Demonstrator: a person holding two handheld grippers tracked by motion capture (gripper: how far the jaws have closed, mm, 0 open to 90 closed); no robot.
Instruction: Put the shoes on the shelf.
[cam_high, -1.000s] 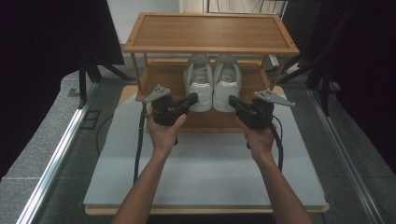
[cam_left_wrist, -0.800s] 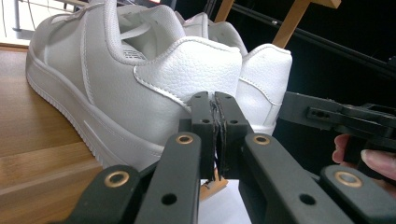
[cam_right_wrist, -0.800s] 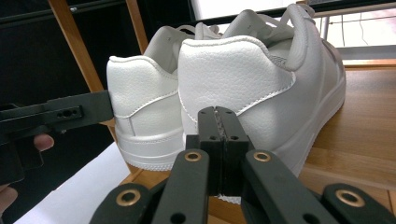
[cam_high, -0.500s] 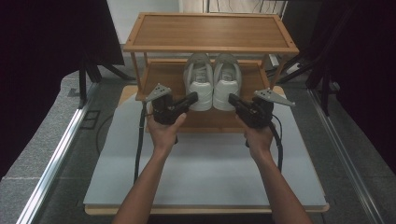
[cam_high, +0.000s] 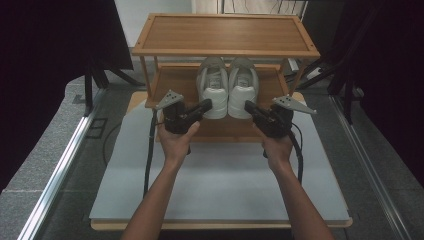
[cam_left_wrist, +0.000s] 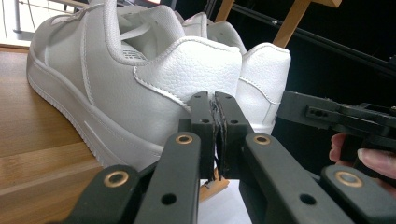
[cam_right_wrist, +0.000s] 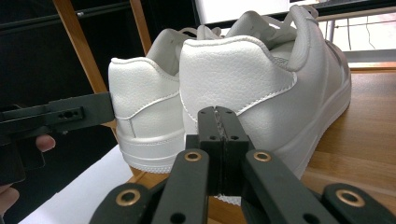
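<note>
Two white sneakers stand side by side on the lower shelf of a wooden rack, heels toward me: the left sneaker and the right sneaker. My left gripper is shut with nothing in it, its tips just short of the left sneaker's heel. My right gripper is likewise shut and empty, pointing at the right sneaker's heel. In each gripper view the jaws meet, at the left gripper and at the right gripper, with the other gripper off to the side.
The rack's top shelf is bare and overhangs the sneakers. The rack stands on a white board on the table. Slanted wooden posts flank the lower shelf. Black cables trail from both grippers.
</note>
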